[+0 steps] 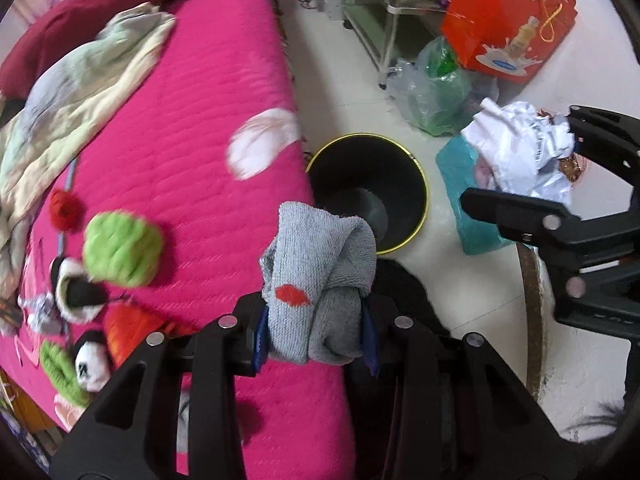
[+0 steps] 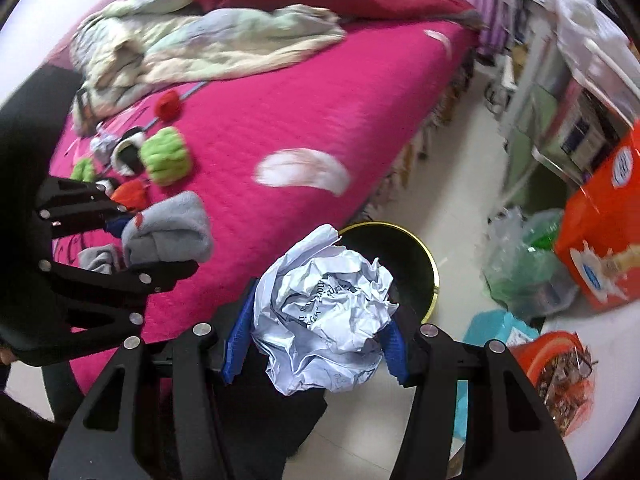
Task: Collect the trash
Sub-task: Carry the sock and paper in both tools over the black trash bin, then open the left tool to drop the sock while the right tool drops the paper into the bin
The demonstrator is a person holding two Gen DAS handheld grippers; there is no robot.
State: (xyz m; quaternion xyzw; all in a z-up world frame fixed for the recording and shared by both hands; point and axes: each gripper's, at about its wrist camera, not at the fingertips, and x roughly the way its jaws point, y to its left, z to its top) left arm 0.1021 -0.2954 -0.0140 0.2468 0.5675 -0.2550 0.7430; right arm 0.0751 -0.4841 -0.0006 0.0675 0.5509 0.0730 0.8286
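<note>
My left gripper (image 1: 314, 336) is shut on a rolled grey sock with a red mark (image 1: 316, 280), held over the bed edge near a black bin with a yellow rim (image 1: 416, 172) on the floor. The sock also shows in the right wrist view (image 2: 168, 232), in the left gripper (image 2: 120, 240). My right gripper (image 2: 316, 340) is shut on a crumpled white paper ball (image 2: 328, 312), held just in front of the bin (image 2: 424, 256). In the left wrist view the paper ball (image 1: 516, 148) and right gripper (image 1: 524, 168) are to the right of the bin.
A pink bed (image 1: 192, 128) carries green, red and panda knitted items (image 1: 120, 248) and a pale blanket (image 2: 192, 44). On the floor are a green plastic bag (image 1: 436, 92), an orange box (image 1: 508, 20), a teal bag (image 1: 472, 200) and a shelf (image 1: 376, 8).
</note>
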